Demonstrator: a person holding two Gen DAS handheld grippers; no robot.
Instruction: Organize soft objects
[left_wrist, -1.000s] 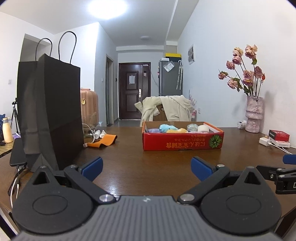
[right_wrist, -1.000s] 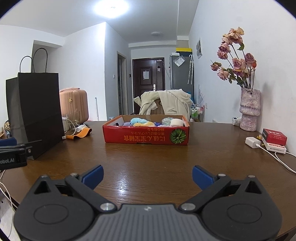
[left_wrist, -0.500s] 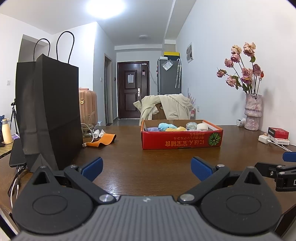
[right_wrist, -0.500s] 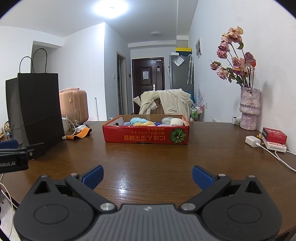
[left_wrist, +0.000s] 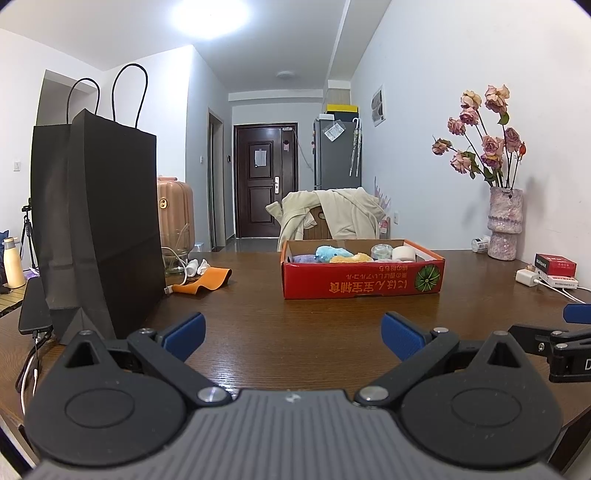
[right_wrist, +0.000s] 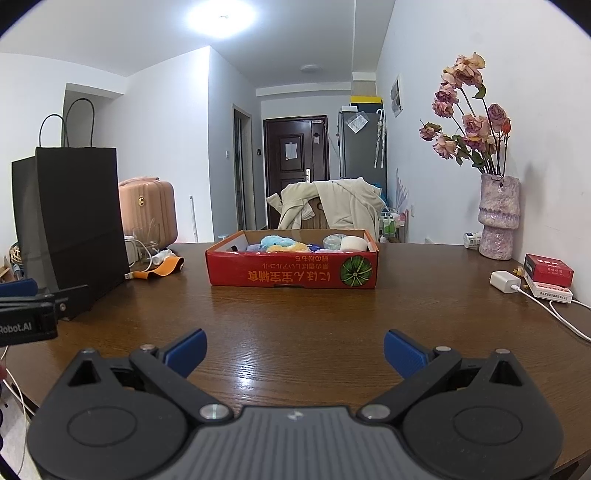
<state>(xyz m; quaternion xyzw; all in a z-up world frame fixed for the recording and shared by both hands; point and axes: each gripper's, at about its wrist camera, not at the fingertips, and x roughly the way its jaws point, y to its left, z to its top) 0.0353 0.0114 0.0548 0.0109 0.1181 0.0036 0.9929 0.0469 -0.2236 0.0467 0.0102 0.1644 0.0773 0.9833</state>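
Both claws hover wide apart in the jaws above the glossy brown wood-grain table (right_wrist: 295, 325), gripping nothing: the left gripper (left_wrist: 293, 328) and the right gripper (right_wrist: 295, 349) each show two blue rubbery pads (left_wrist: 184, 330) on black plastic linkages.

Straight ahead of the right claw, and ahead and slightly right of the left one, well beyond the fingertips, sits the shallow red cardboard box (right_wrist: 291, 271) printed with a green melon (its lettering reads upside down from here). Inside it lie the soft objects: a fuzzy light-blue plush (right_wrist: 275, 242), a yellow plush piece (left_wrist: 351, 257) beside it, something pale purple (left_wrist: 301, 257) at the left end, and a white roll (right_wrist: 352, 243) toward the right.

Left of the left claw stands a tall matte black paper bag (left_wrist: 99, 221) with cord handles; beyond it lies a curved orange strap (left_wrist: 207, 278).

Far right of the right claw stand a speckled pink ceramic vase (right_wrist: 496, 218) of dried roses and a white charger block (right_wrist: 504, 282).
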